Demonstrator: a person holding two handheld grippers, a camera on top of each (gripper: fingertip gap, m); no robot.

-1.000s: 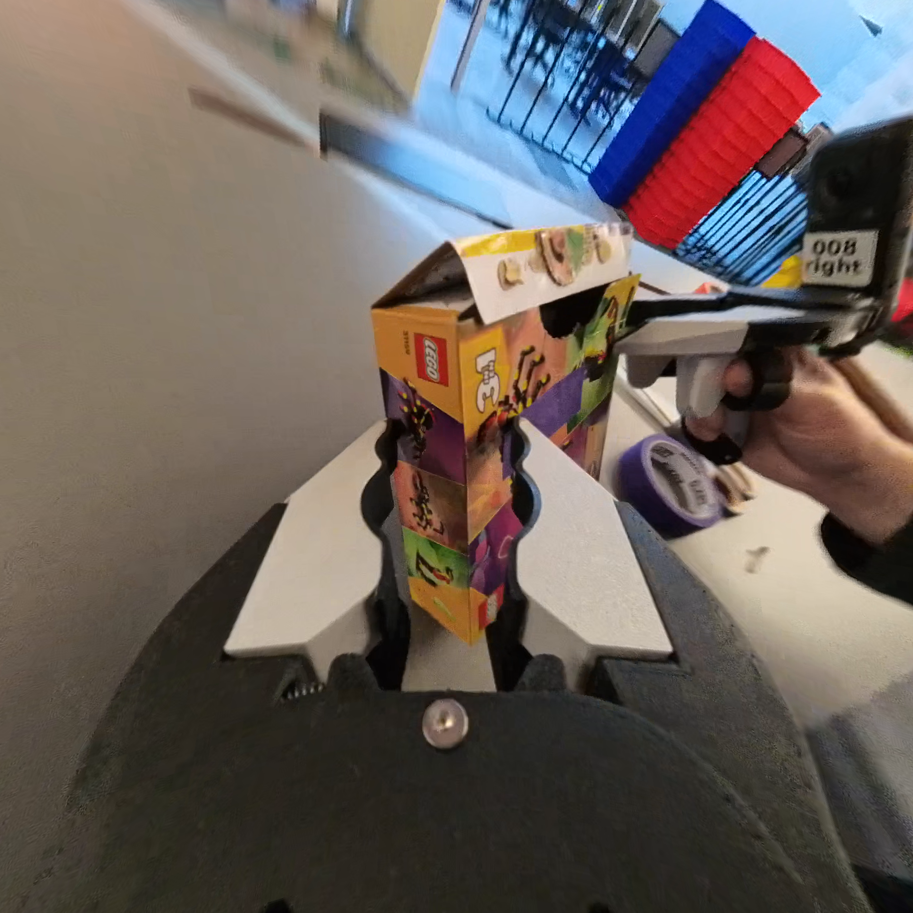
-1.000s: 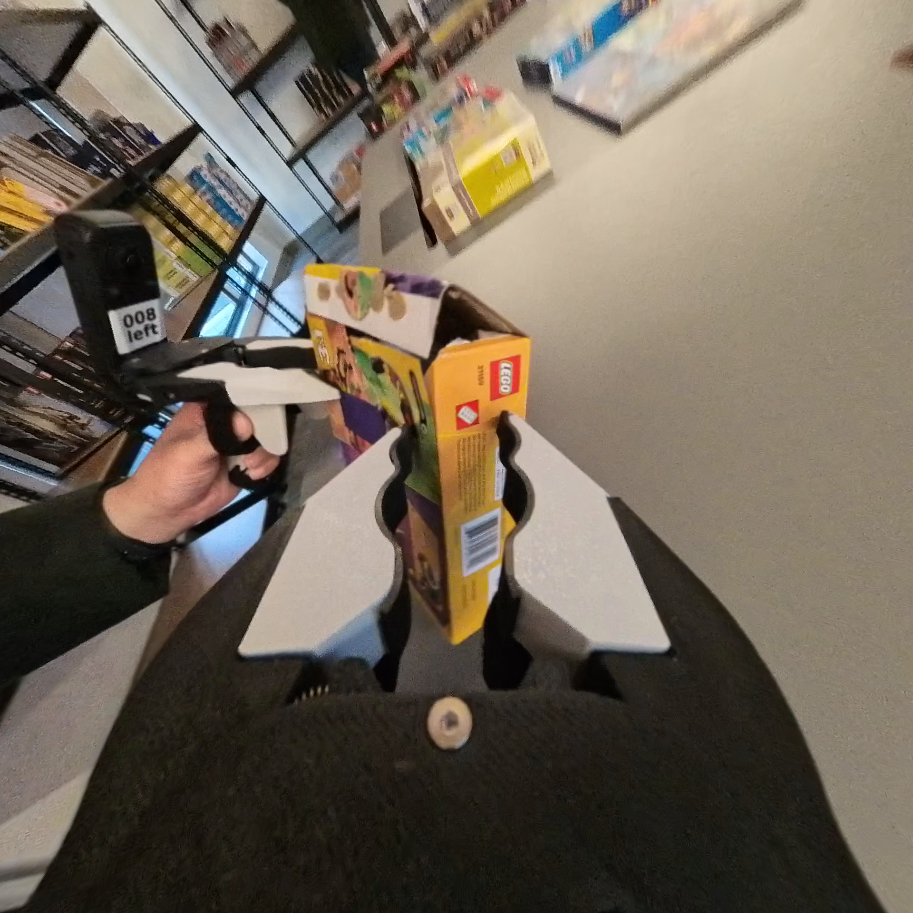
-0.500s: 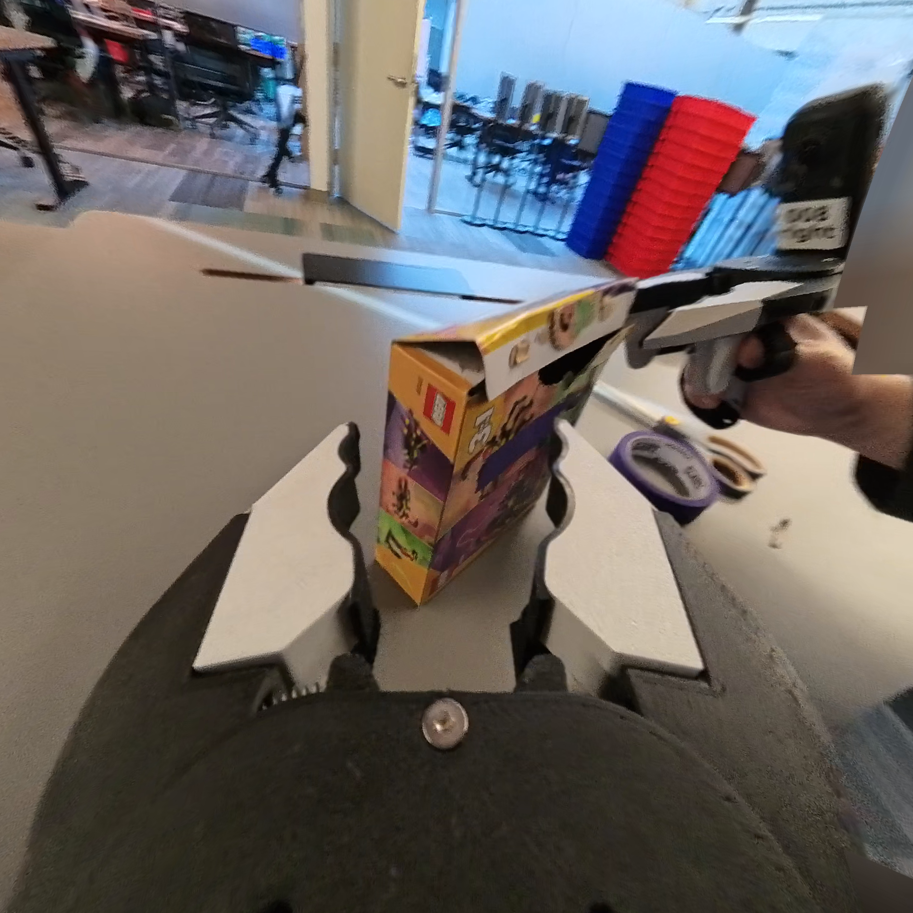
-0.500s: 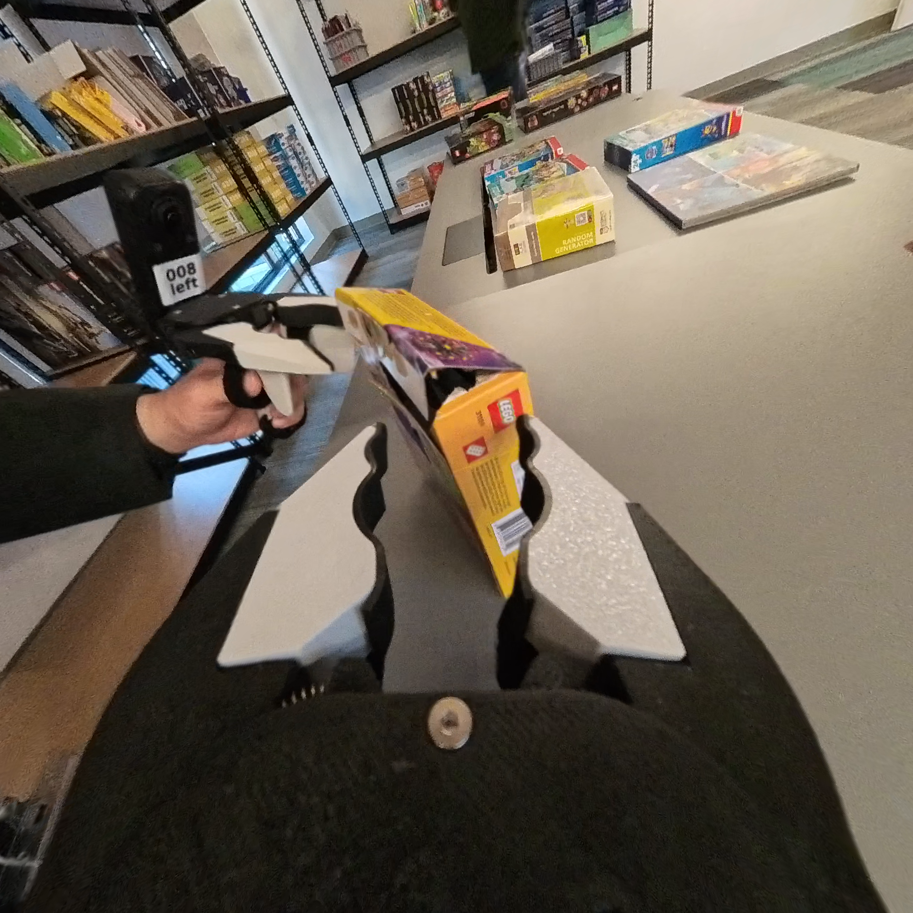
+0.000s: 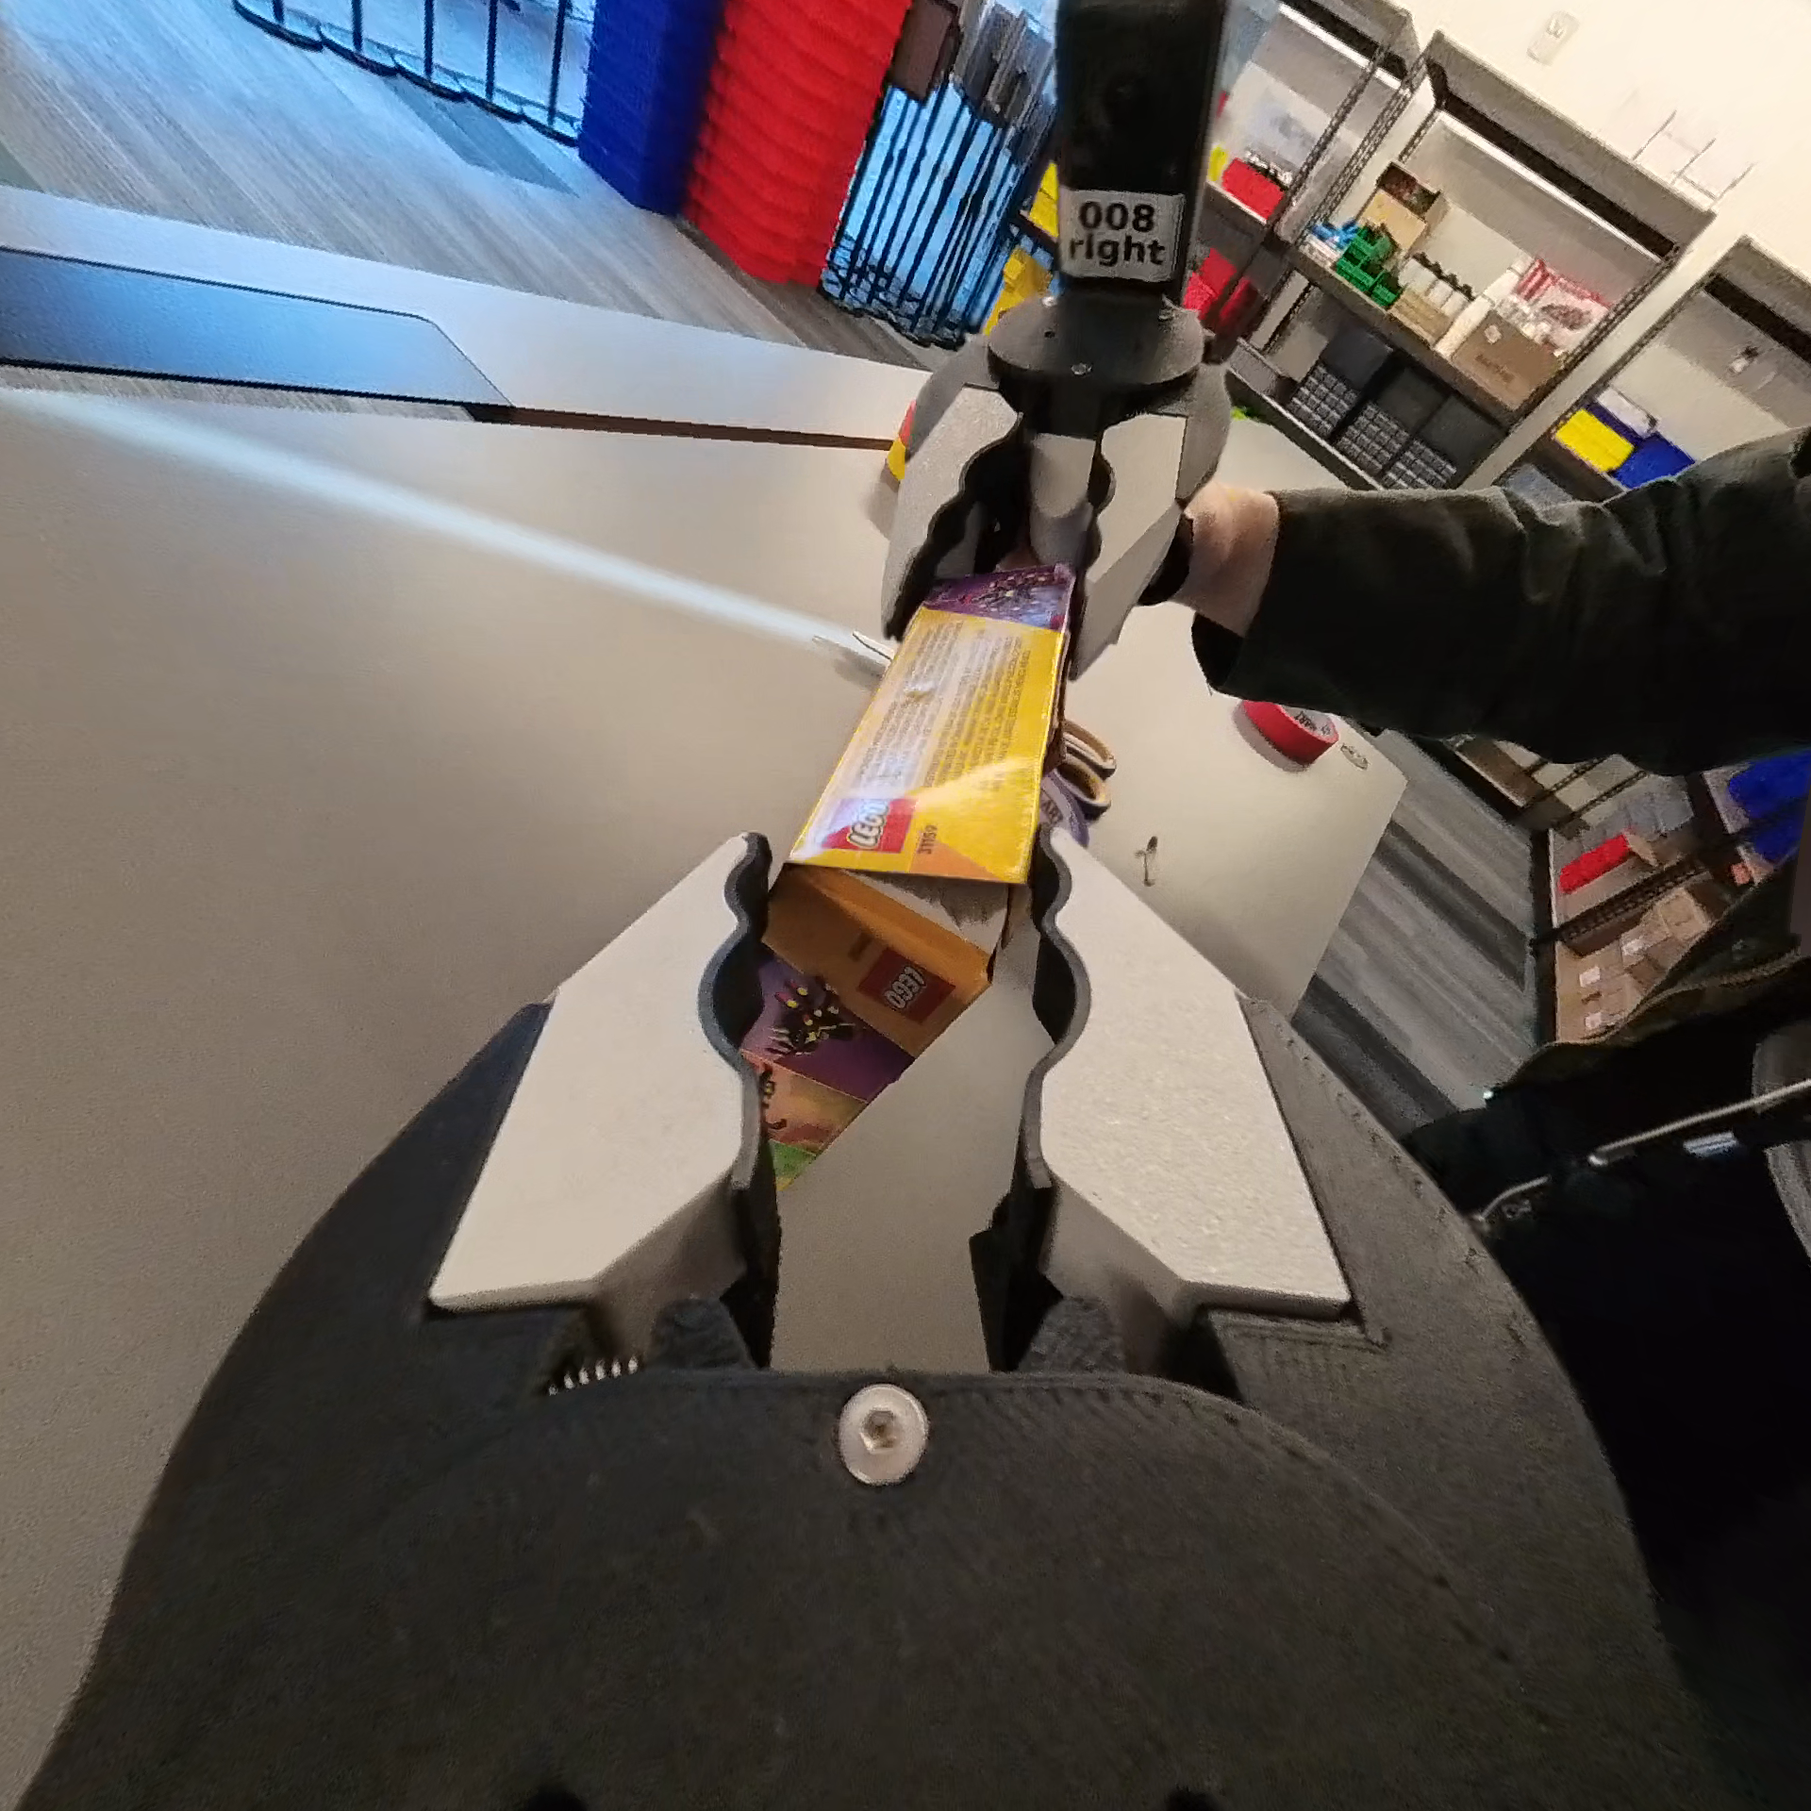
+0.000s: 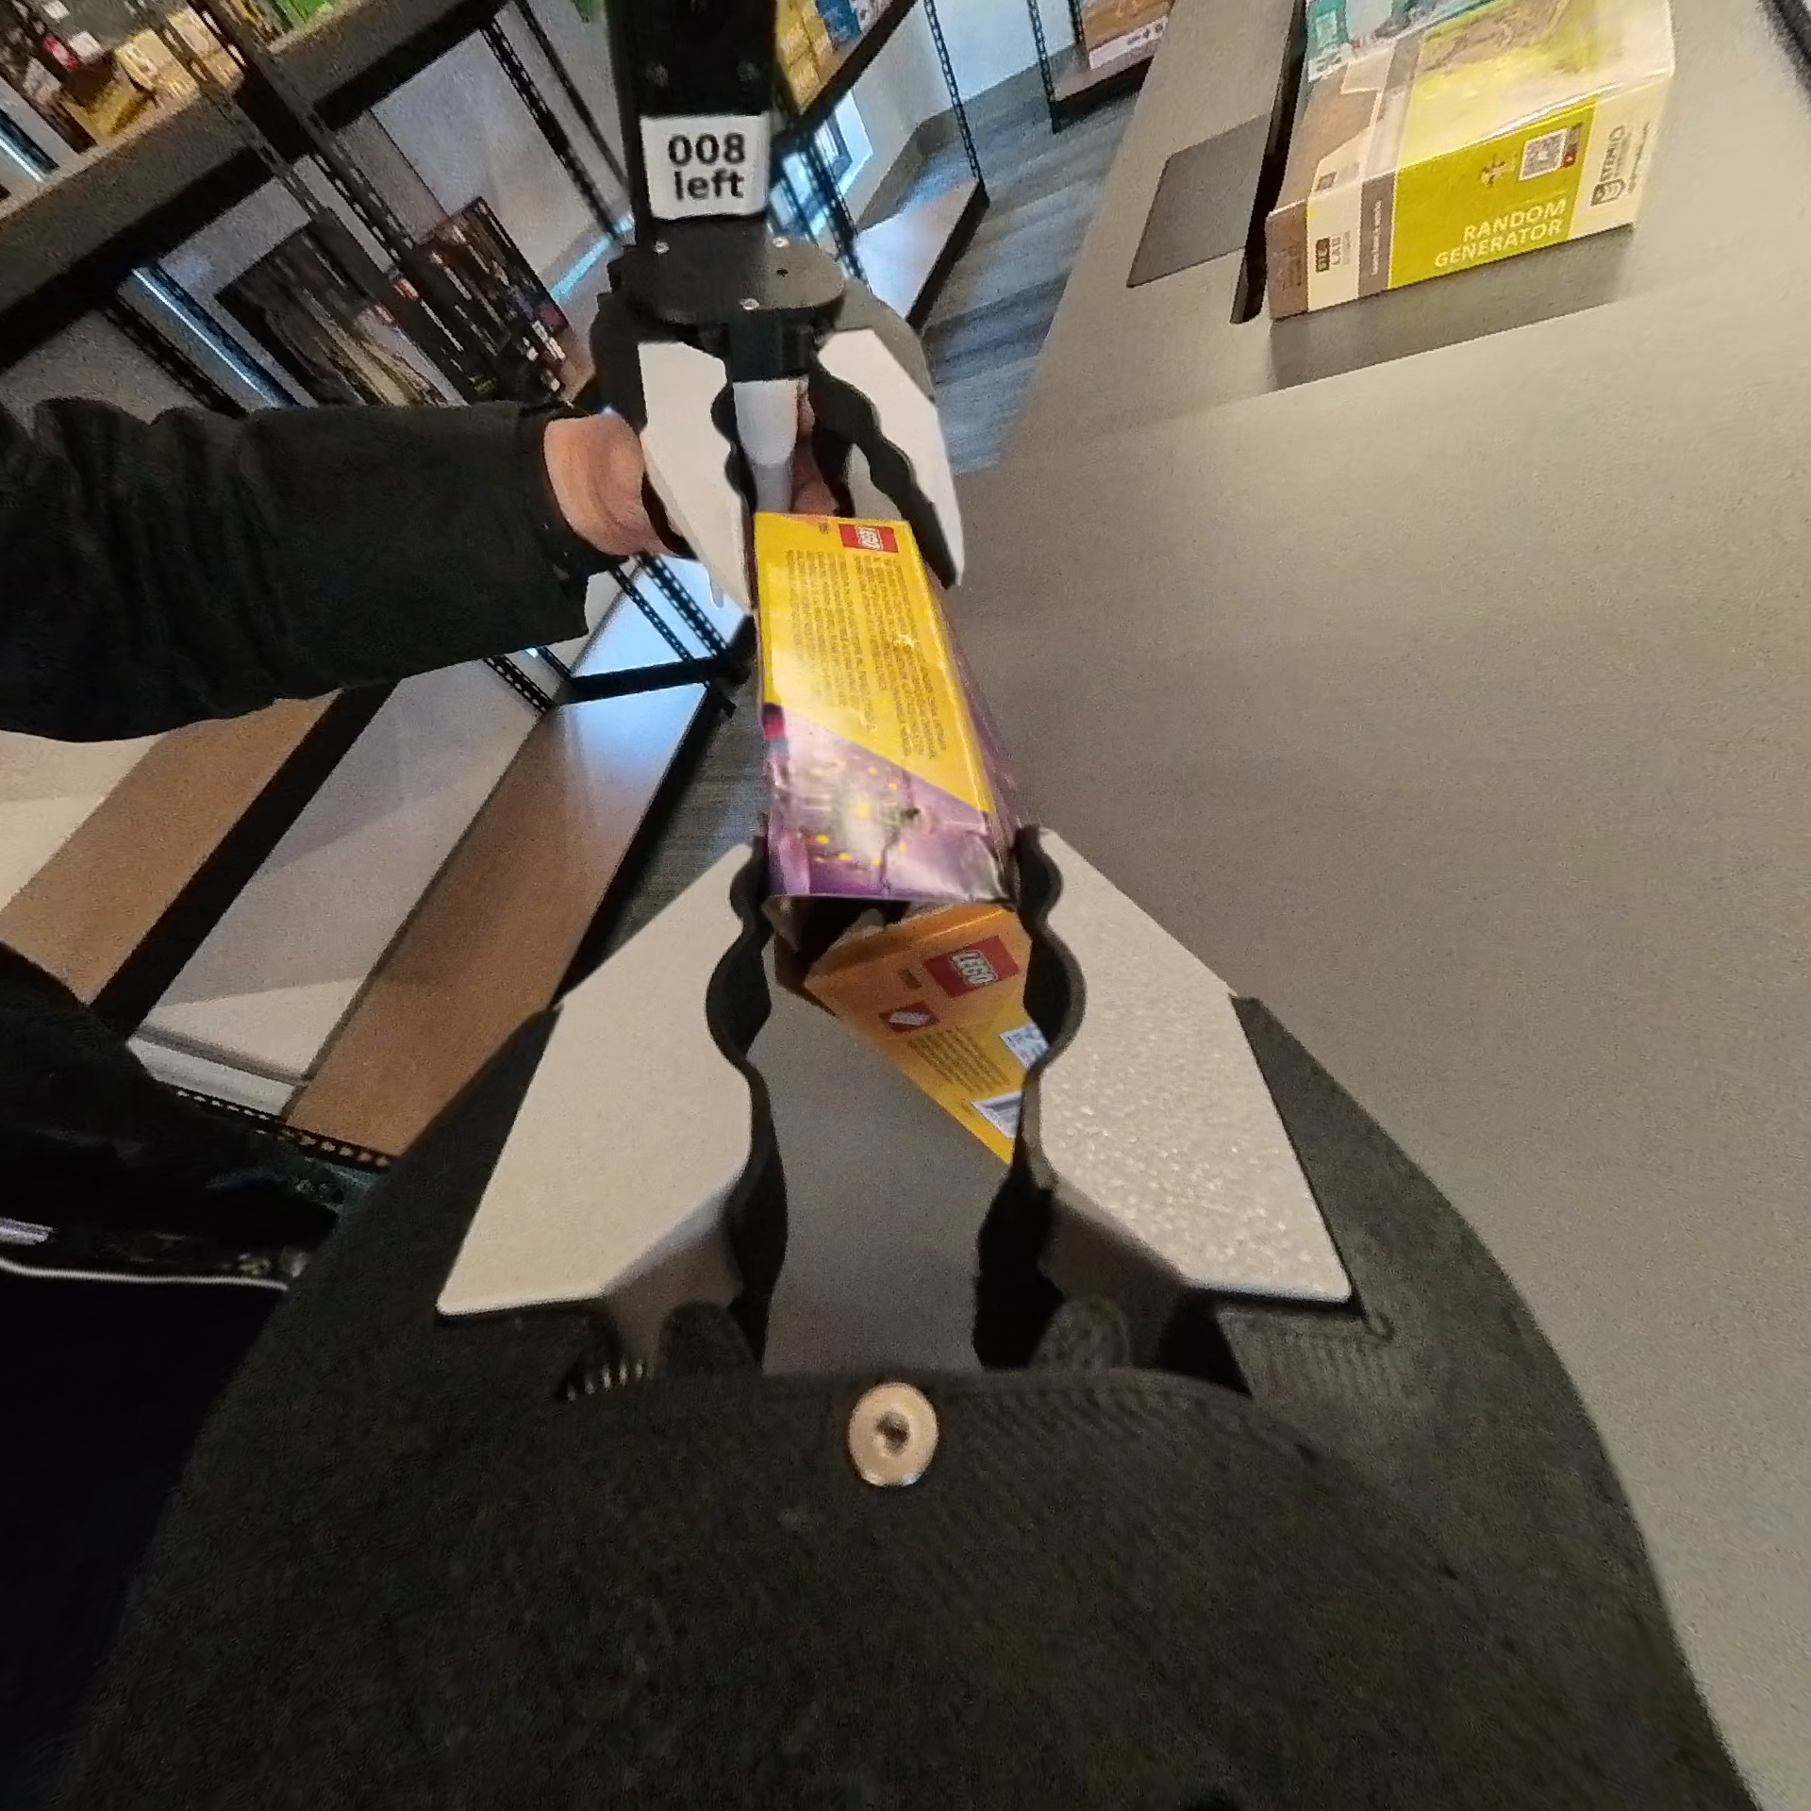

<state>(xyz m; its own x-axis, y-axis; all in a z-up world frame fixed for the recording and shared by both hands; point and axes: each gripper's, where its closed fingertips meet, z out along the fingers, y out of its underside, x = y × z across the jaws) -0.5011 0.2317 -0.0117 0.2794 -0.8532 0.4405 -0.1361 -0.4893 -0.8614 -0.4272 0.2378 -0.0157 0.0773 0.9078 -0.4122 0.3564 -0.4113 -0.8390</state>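
A yellow and purple toy box lies lengthwise between my two grippers, just over the grey table. My left gripper is closed across one end, its fingertips touching both sides of the box. My right gripper is closed across the other end, where the flap gapes a little. The box also shows in the right wrist view. The grippers face each other: the right one shows in the left wrist view, the left one in the right wrist view. A hand in a dark sleeve holds each.
A red tape roll and brown tape rings lie on the table behind the box. Boxed games sit on a farther table. Metal shelves and blue and red stacked crates stand beyond the table edge.
The box stood upright a second ago with both grippers on it. Both then opened. Now the box lies lengthwise, and the grippers face each other, one closed on each end.
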